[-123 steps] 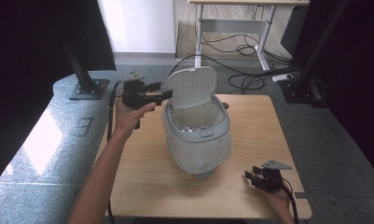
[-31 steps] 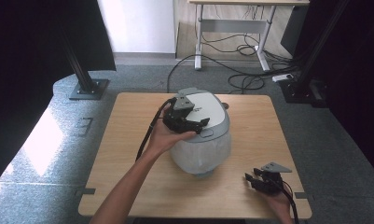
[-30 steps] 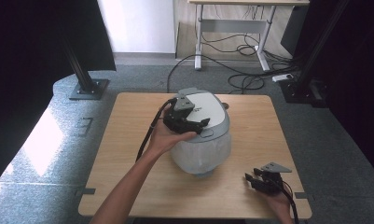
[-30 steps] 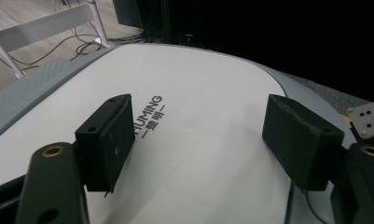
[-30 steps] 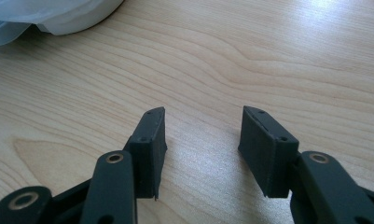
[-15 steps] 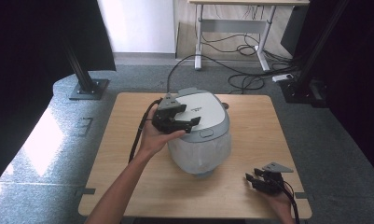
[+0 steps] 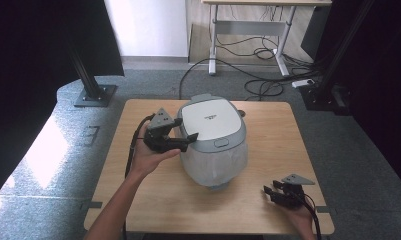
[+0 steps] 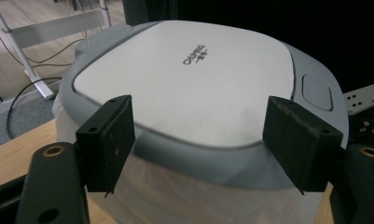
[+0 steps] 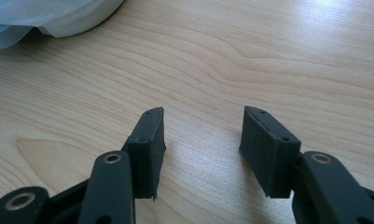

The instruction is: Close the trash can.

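Rice cooker [image 7: 213, 137] sitting mid-table [image 7: 268, 210], lid [image 8: 184, 79] lying flat. Left gripper [image 7: 180, 136] hovering at lid's left edge, jaws spread wide, grasping nothing. Right gripper [image 7: 271, 191] resting near front right corner, jaws parted, empty. Judging lid needs 1 firm downward press for latching

Black left gripper [image 7: 184, 136], grey triangular top plate, trailing black cable; matching right gripper [image 7: 269, 190], brass-ringed rivets
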Tool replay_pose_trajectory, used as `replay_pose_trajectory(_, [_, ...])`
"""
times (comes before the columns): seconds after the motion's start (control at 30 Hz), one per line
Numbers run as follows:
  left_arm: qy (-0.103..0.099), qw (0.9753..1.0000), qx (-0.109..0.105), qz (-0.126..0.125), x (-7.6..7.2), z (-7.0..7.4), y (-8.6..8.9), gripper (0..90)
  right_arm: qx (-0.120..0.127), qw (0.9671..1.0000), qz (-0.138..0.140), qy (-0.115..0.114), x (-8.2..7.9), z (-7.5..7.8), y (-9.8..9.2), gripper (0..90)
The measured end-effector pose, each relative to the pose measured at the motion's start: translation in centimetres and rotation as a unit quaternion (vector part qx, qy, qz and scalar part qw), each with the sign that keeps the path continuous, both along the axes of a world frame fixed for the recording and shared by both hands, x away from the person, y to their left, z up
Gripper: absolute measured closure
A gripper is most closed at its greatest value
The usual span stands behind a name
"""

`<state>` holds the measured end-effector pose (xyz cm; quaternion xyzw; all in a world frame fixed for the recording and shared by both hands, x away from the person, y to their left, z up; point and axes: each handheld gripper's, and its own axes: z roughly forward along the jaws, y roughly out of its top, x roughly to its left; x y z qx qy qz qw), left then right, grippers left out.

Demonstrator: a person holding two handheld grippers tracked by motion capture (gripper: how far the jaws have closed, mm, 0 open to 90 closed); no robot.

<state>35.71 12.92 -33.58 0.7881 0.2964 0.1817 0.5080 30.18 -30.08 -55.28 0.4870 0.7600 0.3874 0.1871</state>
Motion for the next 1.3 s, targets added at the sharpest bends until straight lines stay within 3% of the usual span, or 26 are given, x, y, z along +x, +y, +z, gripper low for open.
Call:
replay_pose_trajectory(0.33, [0.003, 0.9998, -0.021, 0.004, -1.1, -1.2, 2.0, 25.6, -0.009, 1.0000, 0.002, -0.003, -0.1, 0.0, 0.2, 47.0])
replay_pose_trajectory(0.57, [0.014, 0.9995, -0.027, 0.010, -1.9, -3.1, 3.1, 25.7, -0.015, 0.9999, 0.002, -0.005, -0.1, 0.0, 0.3, 47.0])
replay_pose_trajectory(0.77, [0.021, 0.9995, -0.018, 0.017, -2.5, -4.9, 3.7, 25.7, -0.030, 0.9995, 0.003, -0.009, -0.2, 0.0, 0.6, 46.8])
replay_pose_trajectory(1.3, [0.046, 0.9983, -0.004, 0.036, -3.5, -9.8, 5.6, 25.7, -0.036, 0.9993, 0.004, -0.011, -0.2, 0.0, 0.6, 46.7])
